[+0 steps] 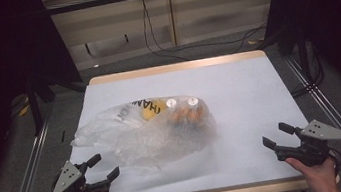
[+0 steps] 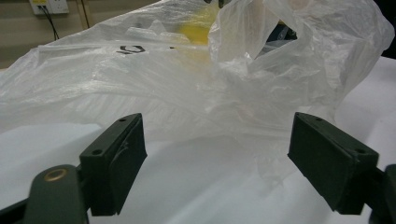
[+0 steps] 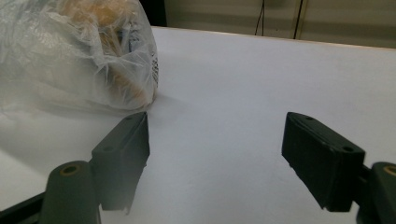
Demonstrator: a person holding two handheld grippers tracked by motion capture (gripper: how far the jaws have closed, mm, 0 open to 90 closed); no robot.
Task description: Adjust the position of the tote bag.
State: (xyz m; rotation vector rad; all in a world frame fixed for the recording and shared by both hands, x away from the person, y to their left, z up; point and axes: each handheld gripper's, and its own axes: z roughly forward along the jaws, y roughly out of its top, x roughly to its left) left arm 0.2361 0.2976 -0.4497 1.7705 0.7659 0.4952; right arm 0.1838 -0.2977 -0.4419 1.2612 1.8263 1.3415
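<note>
Both pairs of jaws stand apart and hold nothing. The plastic bag (image 1: 148,132) lies mid-bench, its crumpled mouth just ahead of your left gripper (image 1: 102,170); your right gripper (image 1: 277,135) sits well clear. Likely step: opening the bag. Pinch loose film only, away from the bottles (image 1: 183,112) inside.

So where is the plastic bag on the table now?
In the high view the plastic bag lies left of the table's middle, nearer the left gripper than the right gripper.
</note>
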